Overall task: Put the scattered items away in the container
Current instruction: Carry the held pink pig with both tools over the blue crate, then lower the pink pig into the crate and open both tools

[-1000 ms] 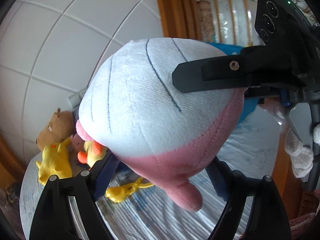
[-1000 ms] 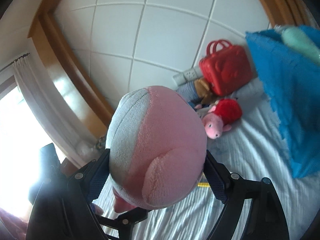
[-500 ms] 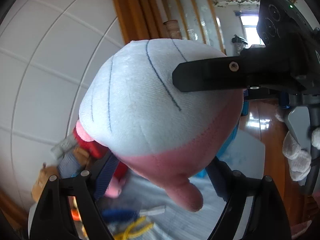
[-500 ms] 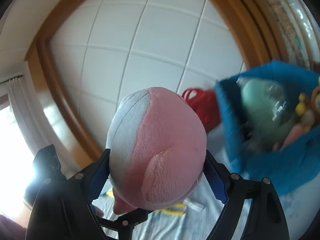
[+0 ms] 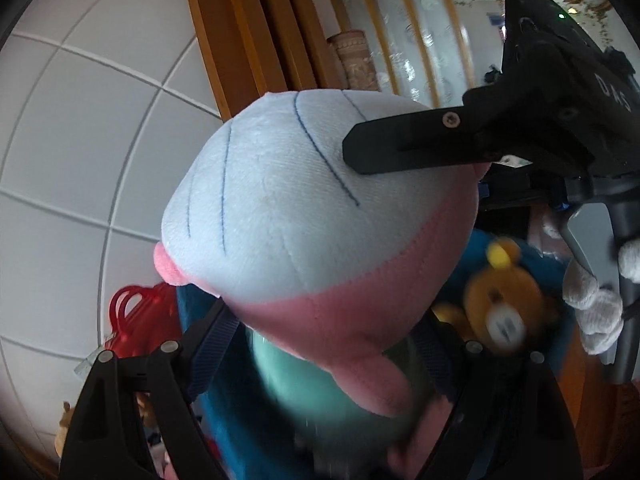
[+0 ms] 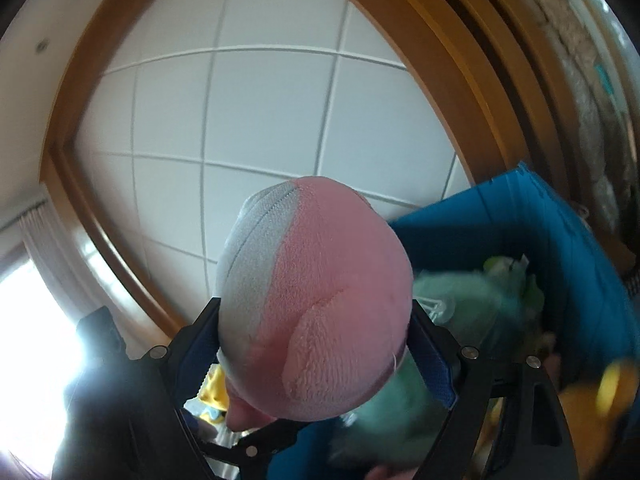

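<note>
Both tools grip one plush: my left tool has its jaws spread wide on the big pale-blue-and-pink plush toy, blue pads pressed into its sides at 8 and 4 o'clock in the left wrist view. Red toy case sits at 8 o'clock by the white tiled wall. Wooden door frame runs up at 12. My right tool's black finger lies across the plush at 2 o'clock. Blurred teal plush shows under it at 6. Brown bear at 4 o'clock lies in the blue fabric container. White-gloved hand on the other handle at 3.

Right wrist view: bright window at 8 o'clock. Yellow toy peeks low at 7. My right tool is also wide, pads clamped on the same plush, dead centre. Blue container at 3 to 4 o'clock, rim open, holds a green plush, blurred. Orange-yellow blur at 4, cannot tell what.
</note>
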A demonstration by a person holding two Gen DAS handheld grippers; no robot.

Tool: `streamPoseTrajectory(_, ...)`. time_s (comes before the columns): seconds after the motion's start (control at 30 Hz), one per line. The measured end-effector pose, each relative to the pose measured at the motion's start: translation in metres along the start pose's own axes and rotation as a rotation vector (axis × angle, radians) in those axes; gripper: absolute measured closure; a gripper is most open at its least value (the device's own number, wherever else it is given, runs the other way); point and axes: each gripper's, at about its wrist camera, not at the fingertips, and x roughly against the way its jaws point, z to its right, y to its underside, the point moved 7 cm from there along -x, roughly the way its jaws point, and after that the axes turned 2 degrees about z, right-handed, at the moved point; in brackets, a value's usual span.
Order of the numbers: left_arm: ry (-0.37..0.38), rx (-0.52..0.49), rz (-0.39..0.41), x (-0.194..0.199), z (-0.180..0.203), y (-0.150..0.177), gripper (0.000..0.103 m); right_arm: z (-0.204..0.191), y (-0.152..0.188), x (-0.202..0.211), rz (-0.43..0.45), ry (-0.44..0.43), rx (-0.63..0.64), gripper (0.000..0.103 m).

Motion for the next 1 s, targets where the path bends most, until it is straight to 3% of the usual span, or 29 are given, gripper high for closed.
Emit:
streamPoseTrajectory(0.13,-0.002,0.021,-0.055,-0.057,-0.011,-0.025,0.018,0.046,-0.047,-0.027,-0.038,0.002,0.000,0.016)
streamPoseTrajectory(0.4,-0.014,0.004,-0.173,-0.162,-0.043,-0.032,0.018,0.126,-0.093,-0.099,-0.138,-0.013,-0.046,0.015)
streamPoseTrajectory(0.5,-0.057,-0.020,-0.232,-0.197,-0.058,-0.020,0.015,0.154,-0.105,-0.124,-0.157,0.054,-0.029,0.011)
streamPoseTrajectory(0.57,-0.090,-0.038,-0.273,-0.220,-0.068,-0.011,0.015,0.171,-0.113,-0.132,-0.152,0.150,0.014,0.011)
streamPoseTrajectory(0.67,-0.123,-0.027,-0.317,-0.244,-0.087,0.002,0.015,0.197,-0.116,-0.153,-0.220,0.279,0.070,0.011)
streamPoseTrajectory(0.9,-0.139,-0.018,-0.370,-0.280,-0.097,0.030,0.014,0.196,-0.108,-0.180,-0.249,0.404,0.252,0.001)
streamPoseTrajectory(1.0,-0.142,0.003,-0.380,-0.276,-0.095,0.016,0.014,0.196,-0.092,-0.190,-0.305,0.461,0.342,0.001)
